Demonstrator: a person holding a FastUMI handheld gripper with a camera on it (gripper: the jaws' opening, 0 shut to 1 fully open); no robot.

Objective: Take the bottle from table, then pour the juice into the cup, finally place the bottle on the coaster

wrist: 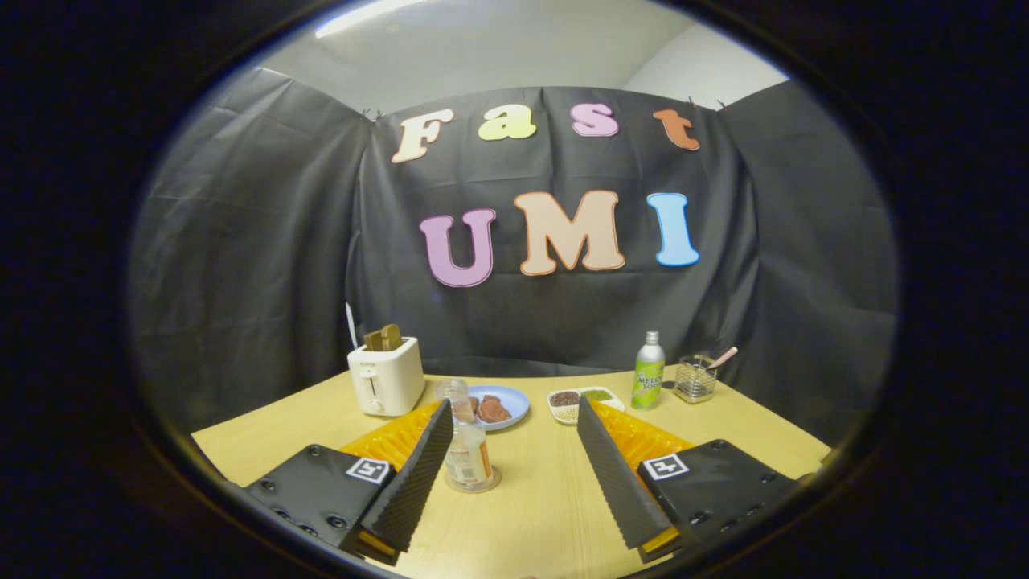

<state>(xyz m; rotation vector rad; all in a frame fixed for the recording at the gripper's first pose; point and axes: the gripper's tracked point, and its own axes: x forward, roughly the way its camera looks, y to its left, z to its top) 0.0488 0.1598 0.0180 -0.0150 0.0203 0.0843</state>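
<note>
A small clear bottle [466, 442] with an orange-and-white label stands upright on the wooden table [530, 515], its base ringed by a round, pale disc [492, 484] that looks like a coaster. It stands between my fingers, right beside the left one and apart from the right one. My gripper [514, 414] is open, with neither finger pressing on the bottle. The left finger hides part of the bottle's left side.
Beyond the fingers stand a white toaster [386, 376] with toast, a blue plate [514, 400] of meat, a white dish [580, 400] of beans, a green soda bottle [648, 371] and a wire basket [695, 379]. The black cloth wall closes the table's back.
</note>
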